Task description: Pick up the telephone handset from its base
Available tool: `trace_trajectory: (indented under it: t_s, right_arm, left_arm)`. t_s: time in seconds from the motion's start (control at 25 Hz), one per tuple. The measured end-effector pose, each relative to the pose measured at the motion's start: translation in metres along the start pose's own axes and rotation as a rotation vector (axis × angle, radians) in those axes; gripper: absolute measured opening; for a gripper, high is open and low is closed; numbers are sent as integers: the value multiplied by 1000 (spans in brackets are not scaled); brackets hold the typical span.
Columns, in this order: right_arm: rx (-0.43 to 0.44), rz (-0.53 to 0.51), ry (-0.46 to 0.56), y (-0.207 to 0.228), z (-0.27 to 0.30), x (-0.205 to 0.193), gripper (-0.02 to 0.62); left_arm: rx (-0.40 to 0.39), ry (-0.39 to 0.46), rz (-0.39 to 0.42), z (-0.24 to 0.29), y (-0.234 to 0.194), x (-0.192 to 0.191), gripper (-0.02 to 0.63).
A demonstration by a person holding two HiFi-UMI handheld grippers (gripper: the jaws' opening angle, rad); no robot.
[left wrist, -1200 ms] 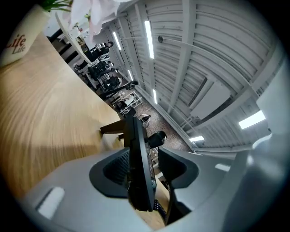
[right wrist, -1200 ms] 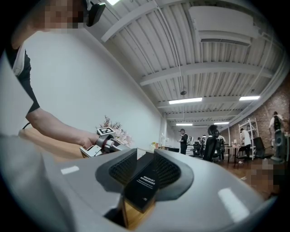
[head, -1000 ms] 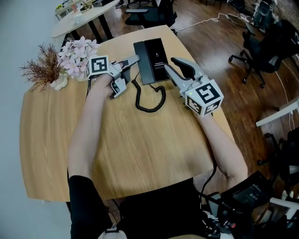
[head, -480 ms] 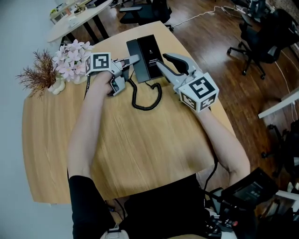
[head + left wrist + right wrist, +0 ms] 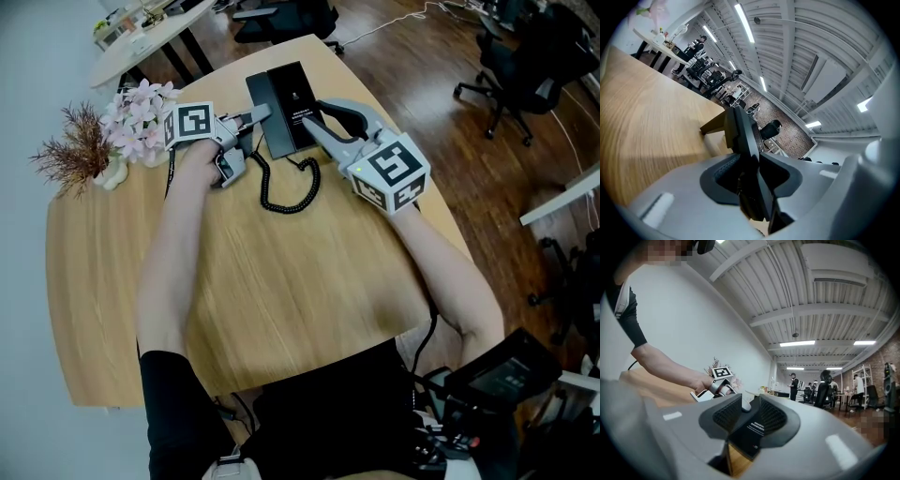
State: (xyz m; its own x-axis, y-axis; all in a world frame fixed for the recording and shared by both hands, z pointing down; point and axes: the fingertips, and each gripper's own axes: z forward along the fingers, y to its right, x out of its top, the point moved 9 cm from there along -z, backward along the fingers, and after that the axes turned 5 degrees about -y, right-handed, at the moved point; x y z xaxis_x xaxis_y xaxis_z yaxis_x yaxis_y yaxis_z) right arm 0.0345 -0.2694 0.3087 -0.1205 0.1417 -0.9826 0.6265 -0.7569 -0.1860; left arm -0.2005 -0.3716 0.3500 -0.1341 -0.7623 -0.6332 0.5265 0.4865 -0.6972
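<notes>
A black telephone base [image 5: 298, 103] lies at the far end of the wooden table [image 5: 281, 300]. Its black handset [image 5: 262, 120] rests along the base's left side, and a coiled black cord [image 5: 289, 192] loops toward me. My left gripper [image 5: 247, 139] reaches in from the left. Its jaws are closing, and the handset [image 5: 740, 136] stands edge-on between the pads, touching both. My right gripper [image 5: 319, 118] comes in from the right with its jaws apart over the base's right edge. The right gripper view shows the base's printed top [image 5: 752, 430] between the spread pads of that gripper [image 5: 743, 416].
Pink flowers [image 5: 141, 108] and a dried brown plant [image 5: 80, 145] in a small white vase [image 5: 112, 172] stand left of the phone. The table's rounded far edge is just beyond the base. Office chairs [image 5: 511, 66] and a white table [image 5: 141, 42] stand on the wooden floor beyond.
The left gripper's jaws have narrowed from wide apart onto the handset. The right gripper has kept its place at the base.
</notes>
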Motion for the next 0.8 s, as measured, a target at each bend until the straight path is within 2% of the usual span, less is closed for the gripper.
trace_trajectory:
  t_s: [0.16,0.36,0.56,0.8]
  right_arm:
    - [3,-1,-2,-1,0,0,117]
    - [6,-12,-9,0,2,2,117]
    - [3,-8,-14,-3,7,2,117]
    - [17,-7,-20,-7,7,7,115]
  left_arm:
    - [13,24,3,-2,2,-1,120]
    - [-48,111,-79,-5,-2,-2,89]
    - [-119,153,-156,-10,0,-6,83]
    - [-125,206,-171,-16,7,-8,80]
